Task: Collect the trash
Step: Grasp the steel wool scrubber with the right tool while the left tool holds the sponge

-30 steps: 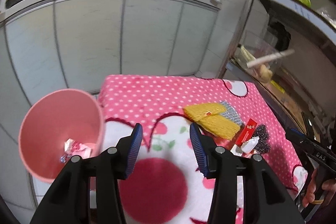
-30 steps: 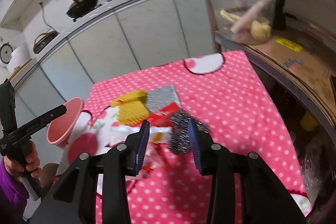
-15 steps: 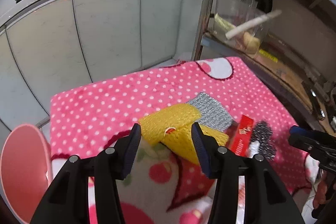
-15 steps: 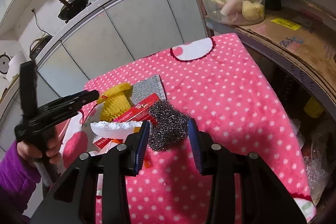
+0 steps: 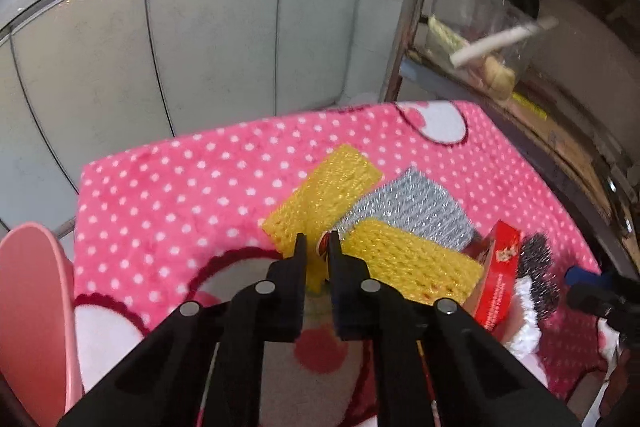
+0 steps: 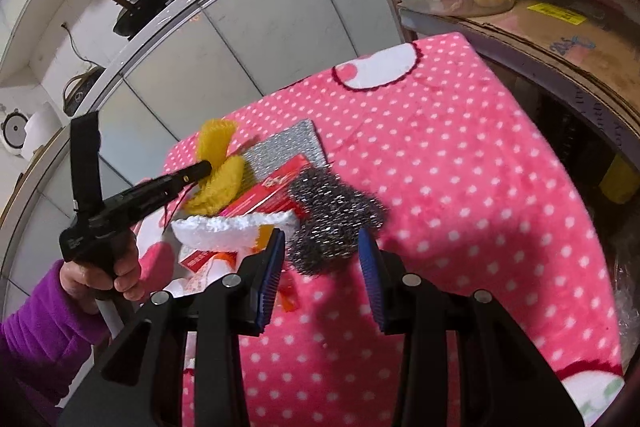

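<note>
Mesh is what the left hand-held gripper [image 5: 318,247] is closing on: the near edge of a yellow mesh scouring cloth [image 5: 324,195] sits between its almost-shut jaws, bunching upward in the right wrist view. The cloth looks light, soft and floppy, so a pinch on a gathered fold should hold better than one on a single loose edge. It lies mid-counter on the pink polka-dot cover [image 5: 180,195], overlapping a silver scouring pad [image 5: 416,203] to its right. The right hand-held gripper [image 6: 322,263] hangs half spread over a steel wool ball [image 6: 332,215], pads not touching it. A pink bin [image 5: 32,307] stands at the near left edge, likely the drop point.
</note>
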`<state>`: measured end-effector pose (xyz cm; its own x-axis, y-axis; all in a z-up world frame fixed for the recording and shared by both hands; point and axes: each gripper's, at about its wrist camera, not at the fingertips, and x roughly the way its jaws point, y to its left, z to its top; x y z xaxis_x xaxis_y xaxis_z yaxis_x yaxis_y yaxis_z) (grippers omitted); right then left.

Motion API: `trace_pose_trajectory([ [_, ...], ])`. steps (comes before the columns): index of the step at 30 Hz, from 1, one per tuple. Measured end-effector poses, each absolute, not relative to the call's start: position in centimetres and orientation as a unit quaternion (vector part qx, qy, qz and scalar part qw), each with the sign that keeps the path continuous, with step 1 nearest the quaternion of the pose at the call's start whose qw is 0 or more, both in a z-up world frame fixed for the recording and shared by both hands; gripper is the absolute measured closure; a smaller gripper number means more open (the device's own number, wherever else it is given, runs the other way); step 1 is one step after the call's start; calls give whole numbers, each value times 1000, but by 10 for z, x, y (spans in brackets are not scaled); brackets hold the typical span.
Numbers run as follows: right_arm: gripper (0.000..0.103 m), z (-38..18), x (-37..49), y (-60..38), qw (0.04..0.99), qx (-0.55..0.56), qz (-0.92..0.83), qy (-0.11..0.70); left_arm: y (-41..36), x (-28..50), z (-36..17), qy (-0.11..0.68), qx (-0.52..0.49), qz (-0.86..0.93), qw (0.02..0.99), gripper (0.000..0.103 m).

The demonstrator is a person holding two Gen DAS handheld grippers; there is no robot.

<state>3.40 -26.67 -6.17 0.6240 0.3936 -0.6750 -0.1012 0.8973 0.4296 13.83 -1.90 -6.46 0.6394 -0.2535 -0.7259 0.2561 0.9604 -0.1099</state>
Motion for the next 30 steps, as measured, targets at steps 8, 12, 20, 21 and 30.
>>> trace_pose_trajectory([
  [8,64,-42,26,-231,887,144,201,390,7,105,-30,360,-31,-140,922,95],
  [12,64,-50,26,-243,892,138,145,405,17,86,-20,351,-35,-138,925,95],
  [20,64,-69,33,-243,887,134,83,434,33,62,-19,354,-54,-134,924,95],
  [21,64,-71,35,-243,886,135,79,436,35,59,-18,354,-56,-133,924,95],
  [30,87,-73,37,-253,889,166,50,425,47,30,-7,339,-64,-128,930,95],
])
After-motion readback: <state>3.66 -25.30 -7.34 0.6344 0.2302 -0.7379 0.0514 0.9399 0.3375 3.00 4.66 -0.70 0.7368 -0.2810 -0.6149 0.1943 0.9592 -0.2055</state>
